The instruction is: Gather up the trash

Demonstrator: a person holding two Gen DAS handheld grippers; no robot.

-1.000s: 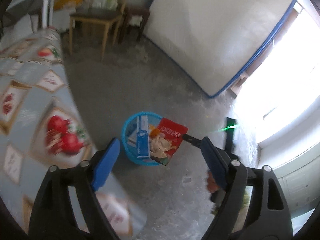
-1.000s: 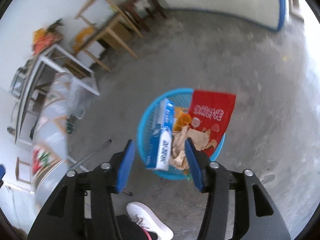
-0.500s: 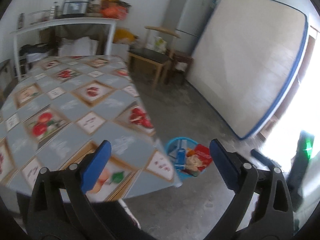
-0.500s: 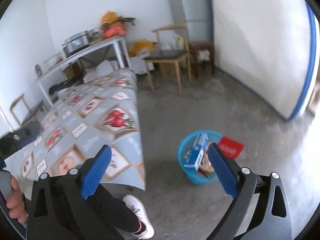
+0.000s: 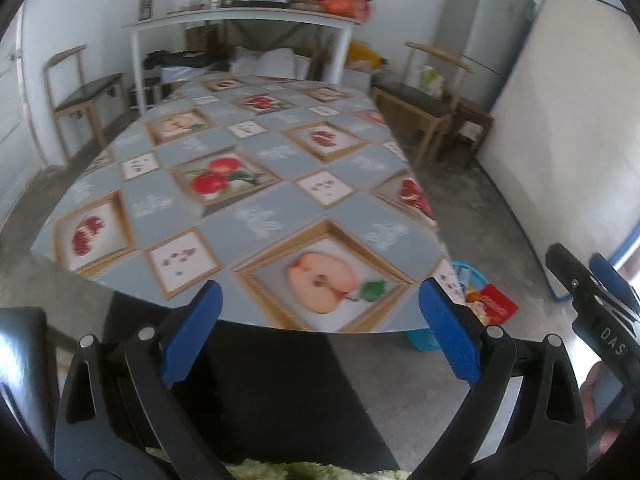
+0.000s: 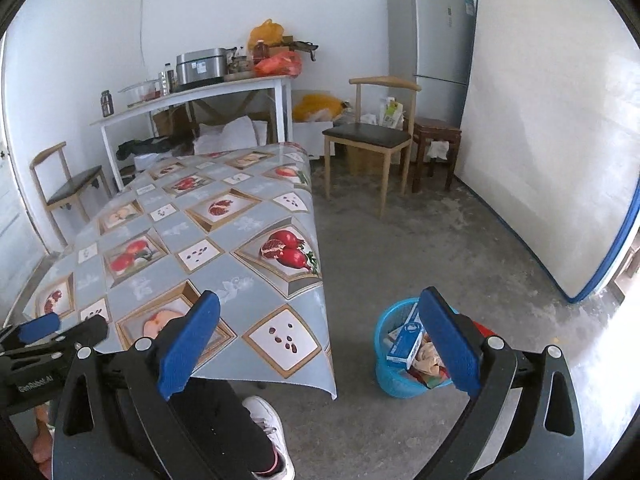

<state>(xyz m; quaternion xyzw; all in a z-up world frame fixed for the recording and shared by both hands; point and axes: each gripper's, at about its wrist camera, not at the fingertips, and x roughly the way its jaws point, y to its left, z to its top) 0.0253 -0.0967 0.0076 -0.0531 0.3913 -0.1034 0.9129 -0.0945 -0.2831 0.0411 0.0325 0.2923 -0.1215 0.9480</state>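
Trash basket [image 6: 394, 380] full on floor, L gripper [image 5: 320, 332] & R gripper [image 6: 320, 344] wide open, both empty

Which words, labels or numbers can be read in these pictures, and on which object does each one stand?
"DAS": white letters on the black body of the right gripper, seen from the left wrist; cut off by the picture's edge.
Small white lettering on the left gripper body, right wrist view: too blurred to read.
Print on the blue and white box in the blue basket: too small to read.
Stickers on the refrigerator: unreadable.
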